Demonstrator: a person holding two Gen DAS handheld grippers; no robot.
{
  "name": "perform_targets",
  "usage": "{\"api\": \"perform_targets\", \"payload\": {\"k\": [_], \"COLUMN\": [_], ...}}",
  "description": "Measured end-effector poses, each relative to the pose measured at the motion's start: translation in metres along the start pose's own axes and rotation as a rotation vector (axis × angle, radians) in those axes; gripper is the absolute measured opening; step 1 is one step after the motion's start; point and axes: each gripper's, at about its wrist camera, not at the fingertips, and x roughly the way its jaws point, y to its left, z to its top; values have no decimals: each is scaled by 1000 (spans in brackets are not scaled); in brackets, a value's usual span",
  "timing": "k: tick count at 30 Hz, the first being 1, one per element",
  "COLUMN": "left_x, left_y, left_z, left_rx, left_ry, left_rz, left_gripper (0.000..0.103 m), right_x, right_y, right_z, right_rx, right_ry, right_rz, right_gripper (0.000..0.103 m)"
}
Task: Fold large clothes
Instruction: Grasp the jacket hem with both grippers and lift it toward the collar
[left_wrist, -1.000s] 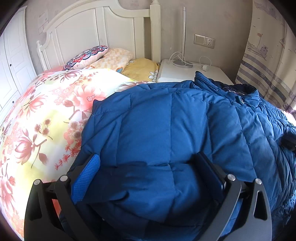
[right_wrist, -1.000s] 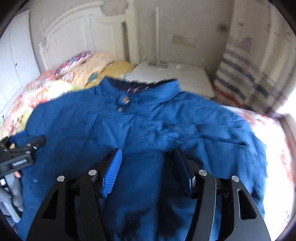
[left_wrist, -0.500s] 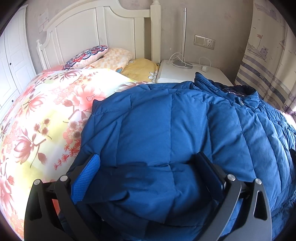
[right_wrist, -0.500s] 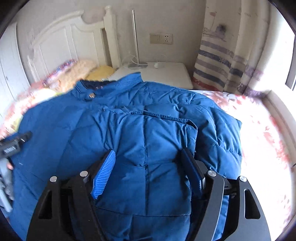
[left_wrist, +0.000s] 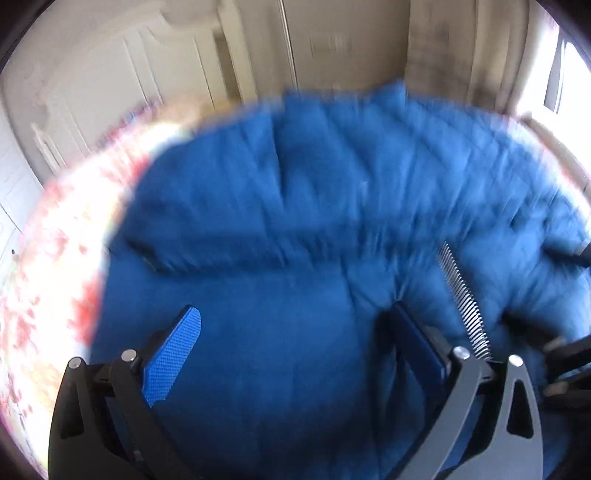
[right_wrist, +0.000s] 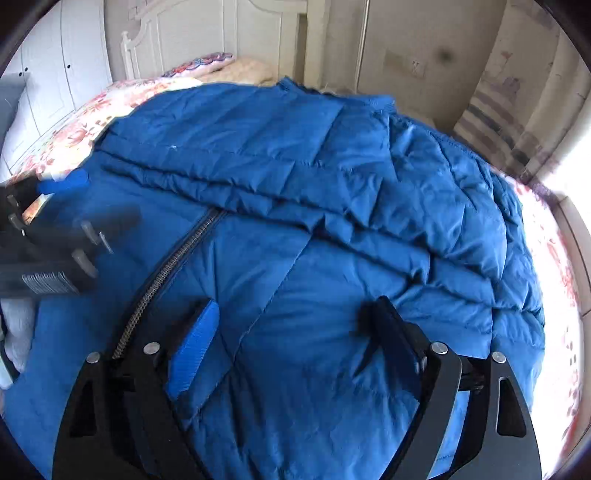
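Note:
A large blue quilted down jacket (right_wrist: 314, 206) lies spread on the bed, its zipper (right_wrist: 173, 266) running down at the left; it also fills the blurred left wrist view (left_wrist: 295, 229), zipper (left_wrist: 463, 299) at the right. My right gripper (right_wrist: 291, 332) is open, fingers wide apart just over the jacket's near part. My left gripper (left_wrist: 295, 332) is open too, over the jacket. The left gripper also shows blurred at the left edge of the right wrist view (right_wrist: 55, 229).
The floral bedspread (right_wrist: 66, 136) shows left and right of the jacket. A white headboard (right_wrist: 207, 33) and pillows (right_wrist: 221, 64) stand at the back. A striped curtain (right_wrist: 491, 114) and a bright window ledge are on the right.
Both grippers have swung over the jacket. The jacket's sides now lie folded in over its front, zipper showing. The left wrist view has gone blurred with motion.

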Motion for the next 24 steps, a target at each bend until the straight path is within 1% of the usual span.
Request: {"api": "perform_targets", "payload": {"k": [2, 3, 5, 6, 7, 8, 9, 10, 11, 13, 14, 15, 17, 19, 20, 21, 22, 23, 24], "left_x": [1, 0, -10, -15, -15, -10, -3, 3, 2, 1, 3, 2, 0, -4, -12, -23, -34, -42, -51], "left_y": [10, 15, 29, 44, 56, 71, 82, 93, 100, 92, 82, 76, 66, 70, 75, 74, 70, 65, 50], "left_z": [4, 5, 4, 2, 0, -3, -7, -8, -7, -6, -4, -3, -2, -4, -11, -15, -21, -25, -30], "left_rx": [-42, -54, -89, -131, -165, -206, -250, -305, -337, -316, -281, -256, -210, -226, -238, -252, -249, -232, -186], "left_ry": [28, 29, -6, -27, -26, -11, 15, 38, 25, 24, 30, 28, 20, 20, 14, -10, -33, -44, -48], "left_rz": [-14, -12, 7, 29, 42, 54, 44, -8, -33, -2, 39, 62, 83, 89, 91, 70, 36, 9, -13], "left_gripper": [101, 101, 101, 101, 101, 101, 101, 100, 101, 101, 101, 101, 101, 101, 100, 100, 100, 100, 101], "right_x": [-4, -10, -23, -27, -27, -25, -19, -17, -19, -20, -18, -17, -20, -36, -44, -56, -62, -68, -70], "right_y": [-3, -6, -22, -35, -45, -61, -81, -92, -104, -107, -104, -100, -98, -93, -85, -73, -64, -46, -28], "right_z": [-1, -3, -11, -15, -20, -26, -35, -39, -44, -45, -44, -42, -40, -42, -41, -41, -38, -38, -40], "right_rx": [12, 16, 57, 97, 131, 172, 226, 272, 324, 341, 321, 303, 300, 319, 312, 281, 252, 199, 139], "right_ry": [7, 1, -34, -44, -43, -34, -23, -34, -50, -60, -49, -42, -42, -69, -89, -119, -131, -133, -120], "right_rz": [2, -5, -48, -82, -111, -150, -161, -105, -51, -44, -60, -75, -79, -141, -139, -118, -105, -79, -40], "right_gripper": [82, 82, 82, 83, 84, 86, 88, 89, 89, 89, 90, 90, 91, 90, 90, 90, 90, 90, 90]}}
